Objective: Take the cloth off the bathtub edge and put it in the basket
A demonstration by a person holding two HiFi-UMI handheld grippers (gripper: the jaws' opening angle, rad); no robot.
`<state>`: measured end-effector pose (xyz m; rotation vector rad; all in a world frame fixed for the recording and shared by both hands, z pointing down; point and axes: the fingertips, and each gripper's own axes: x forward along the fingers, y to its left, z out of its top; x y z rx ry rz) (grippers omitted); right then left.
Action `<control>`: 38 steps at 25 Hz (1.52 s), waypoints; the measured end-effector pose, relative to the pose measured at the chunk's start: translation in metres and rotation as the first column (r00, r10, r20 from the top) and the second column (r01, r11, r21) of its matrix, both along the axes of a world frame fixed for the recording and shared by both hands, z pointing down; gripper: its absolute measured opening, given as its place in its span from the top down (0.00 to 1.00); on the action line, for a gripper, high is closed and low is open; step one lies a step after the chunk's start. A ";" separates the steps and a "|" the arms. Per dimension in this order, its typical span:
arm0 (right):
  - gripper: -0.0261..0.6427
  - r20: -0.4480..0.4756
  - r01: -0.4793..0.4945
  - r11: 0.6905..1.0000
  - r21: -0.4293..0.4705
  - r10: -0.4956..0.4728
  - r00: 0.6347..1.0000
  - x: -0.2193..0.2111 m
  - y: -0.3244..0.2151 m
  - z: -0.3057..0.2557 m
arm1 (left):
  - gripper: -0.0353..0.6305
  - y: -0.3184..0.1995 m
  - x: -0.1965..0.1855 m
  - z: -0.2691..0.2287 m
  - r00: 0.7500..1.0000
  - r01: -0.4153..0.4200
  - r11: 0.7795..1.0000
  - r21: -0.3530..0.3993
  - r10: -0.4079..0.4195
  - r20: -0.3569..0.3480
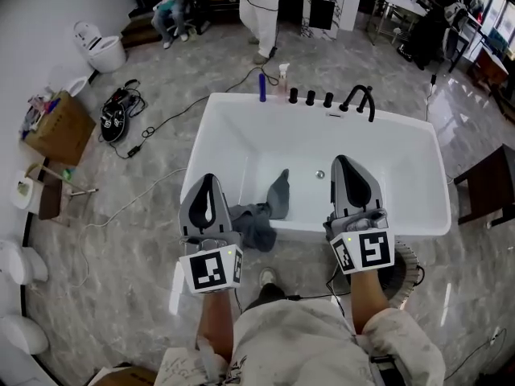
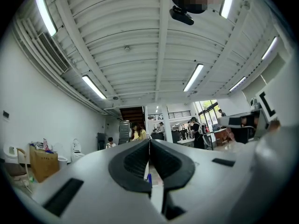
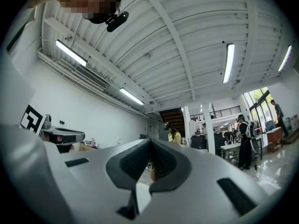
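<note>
A: Which step are we on?

B: The very start, I'd say. The grey cloth (image 1: 257, 219) is draped over the near rim of the white bathtub (image 1: 306, 228). One end hangs inside the tub and the rest is bunched on the outer side. Nothing is touching it.

A: And the claws?

B: The left gripper (image 1: 208, 178) is just left of the cloth, with its jaws pressed together and nothing between them. The right gripper (image 1: 342, 161) is further along the rim, well clear of the cloth, and it is also closed and empty. Both gripper views look up at the ceiling and across the room, so neither claw is aimed at the cloth.

A: What does the next move call for?

B: The left claw is the nearer one, so it probably goes first. It has to tip down towards the rim, spread its jaws, and come over a raised fold of the bunched part before pinching.

A: Where does the cloth go after that?

B: A round ribbed thing (image 1: 407, 264) sits on the floor just behind the right gripper's marker cube. It is half hidden, but I take it for the basket. The cloth would have to be carried right, across the person's front, and held high enough to keep the hanging end from dragging.
</note>
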<state>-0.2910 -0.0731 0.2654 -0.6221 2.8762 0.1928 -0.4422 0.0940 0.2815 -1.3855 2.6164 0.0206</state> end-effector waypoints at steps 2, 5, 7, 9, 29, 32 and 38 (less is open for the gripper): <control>0.98 -0.008 -0.010 1.000 -0.009 0.010 1.000 -0.014 -0.003 0.006 | 0.94 -0.004 -0.016 0.007 1.000 -0.010 1.000 -0.002 0.010 -0.012; 0.98 -0.013 -0.020 0.999 -0.031 0.019 1.000 -0.033 -0.007 0.017 | 0.94 -0.013 -0.037 0.020 0.999 -0.041 0.999 -0.015 0.040 -0.027; 0.98 -0.025 -0.029 0.999 -0.044 0.028 0.999 -0.046 -0.006 0.026 | 0.94 -0.016 -0.051 0.029 0.998 -0.056 0.998 -0.024 0.055 -0.042; 0.98 -0.043 -0.039 0.998 -0.046 0.037 0.998 -0.055 -0.004 0.033 | 0.94 -0.018 -0.062 0.040 0.996 -0.070 0.997 -0.031 0.068 -0.065; 0.98 -0.076 0.007 0.980 -0.198 -0.022 0.997 -0.090 -0.062 0.083 | 0.94 -0.074 -0.078 0.129 0.983 -0.074 0.983 -0.170 0.043 -0.178; 0.98 -0.078 0.024 0.979 -0.201 -0.040 0.996 -0.097 -0.077 0.088 | 0.94 -0.087 -0.081 0.143 0.979 -0.057 0.981 -0.188 0.018 -0.203; 0.98 -0.113 0.061 0.970 -0.234 -0.090 0.990 -0.105 -0.092 0.115 | 0.94 -0.102 -0.079 0.180 0.976 -0.039 0.960 -0.279 -0.024 -0.218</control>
